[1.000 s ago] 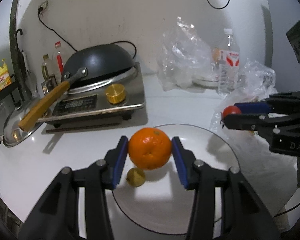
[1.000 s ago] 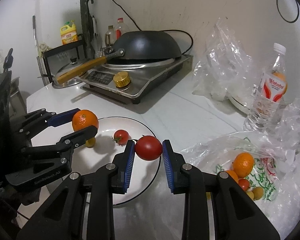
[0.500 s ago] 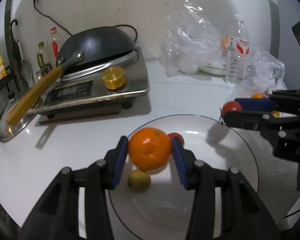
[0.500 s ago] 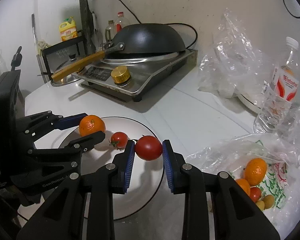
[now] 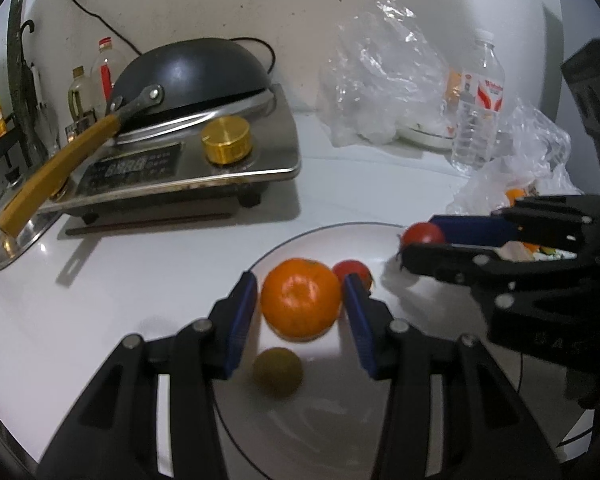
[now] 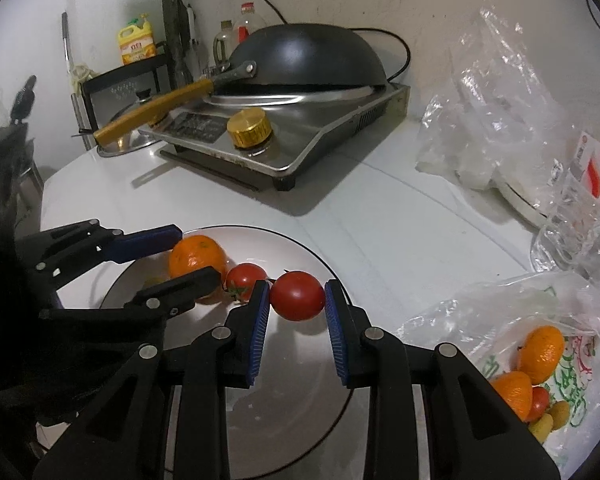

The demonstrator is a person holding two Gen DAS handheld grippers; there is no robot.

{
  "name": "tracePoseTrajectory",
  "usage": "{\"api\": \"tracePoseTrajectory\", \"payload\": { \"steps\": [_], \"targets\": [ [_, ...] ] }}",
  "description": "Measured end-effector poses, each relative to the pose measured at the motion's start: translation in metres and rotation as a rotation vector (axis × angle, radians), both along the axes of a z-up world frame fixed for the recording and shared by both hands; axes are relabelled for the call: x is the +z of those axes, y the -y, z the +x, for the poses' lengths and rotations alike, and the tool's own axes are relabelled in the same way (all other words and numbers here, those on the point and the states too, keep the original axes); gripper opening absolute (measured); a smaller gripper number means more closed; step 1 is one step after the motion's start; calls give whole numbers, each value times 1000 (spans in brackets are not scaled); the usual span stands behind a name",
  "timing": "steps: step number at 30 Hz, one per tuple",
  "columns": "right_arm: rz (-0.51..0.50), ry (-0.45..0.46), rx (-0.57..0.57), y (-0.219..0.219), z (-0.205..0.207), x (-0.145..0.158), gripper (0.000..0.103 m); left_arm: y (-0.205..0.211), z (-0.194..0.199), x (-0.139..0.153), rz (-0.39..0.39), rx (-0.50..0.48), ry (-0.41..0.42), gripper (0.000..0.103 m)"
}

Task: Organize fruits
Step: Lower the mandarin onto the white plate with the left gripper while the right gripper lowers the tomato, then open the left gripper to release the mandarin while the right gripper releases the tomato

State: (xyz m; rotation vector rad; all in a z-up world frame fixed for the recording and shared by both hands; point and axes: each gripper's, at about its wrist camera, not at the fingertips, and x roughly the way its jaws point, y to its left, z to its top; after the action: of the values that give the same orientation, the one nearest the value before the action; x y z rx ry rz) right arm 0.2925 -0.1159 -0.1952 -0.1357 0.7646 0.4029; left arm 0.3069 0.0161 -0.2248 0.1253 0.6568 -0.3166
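Observation:
My left gripper [image 5: 300,306] is shut on an orange [image 5: 300,298] low over the white plate [image 5: 339,420], above its left part. A small yellow-green fruit [image 5: 278,372] and a small tomato [image 5: 353,272] lie on the plate beside it. My right gripper [image 6: 297,300] is shut on a red tomato [image 6: 297,296] over the plate [image 6: 300,380], near its far right rim. In the right wrist view the orange [image 6: 198,258] and the small tomato [image 6: 244,278] show to the left. An open plastic bag [image 6: 539,360] at the right holds oranges, tomatoes and small yellow fruits.
A steel induction cooker [image 5: 180,172] with an upturned black wok [image 5: 188,76] and its wooden handle stands behind the plate. Crumpled clear bags [image 5: 379,92], a water bottle [image 5: 479,112] and a white dish lie at the back right. Bottles and a rack stand at the far left.
Both grippers have come down and forward over the plate with their fruits. The orange now hangs low next to the small tomato, and the red tomato is over the plate's rim.

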Motion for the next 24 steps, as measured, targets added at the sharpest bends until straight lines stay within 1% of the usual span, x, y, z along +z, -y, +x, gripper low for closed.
{"api": "tracePoseTrajectory", "payload": {
  "steps": [8, 12, 17, 24],
  "targets": [
    [-10, -21, -7, -5, 7, -6, 30, -5, 0, 0, -33, 6, -1, 47],
    [-9, -24, -7, -7, 6, -7, 30, -4, -2, -1, -27, 0, 3, 47],
    [-7, -21, -15, -6, 6, -5, 30, -5, -3, 1, -23, 21, 5, 47],
    [5, -5, -17, -2, -2, 4, 31, -4, -10, 3, -13, 29, 9, 47]
  ]
}}
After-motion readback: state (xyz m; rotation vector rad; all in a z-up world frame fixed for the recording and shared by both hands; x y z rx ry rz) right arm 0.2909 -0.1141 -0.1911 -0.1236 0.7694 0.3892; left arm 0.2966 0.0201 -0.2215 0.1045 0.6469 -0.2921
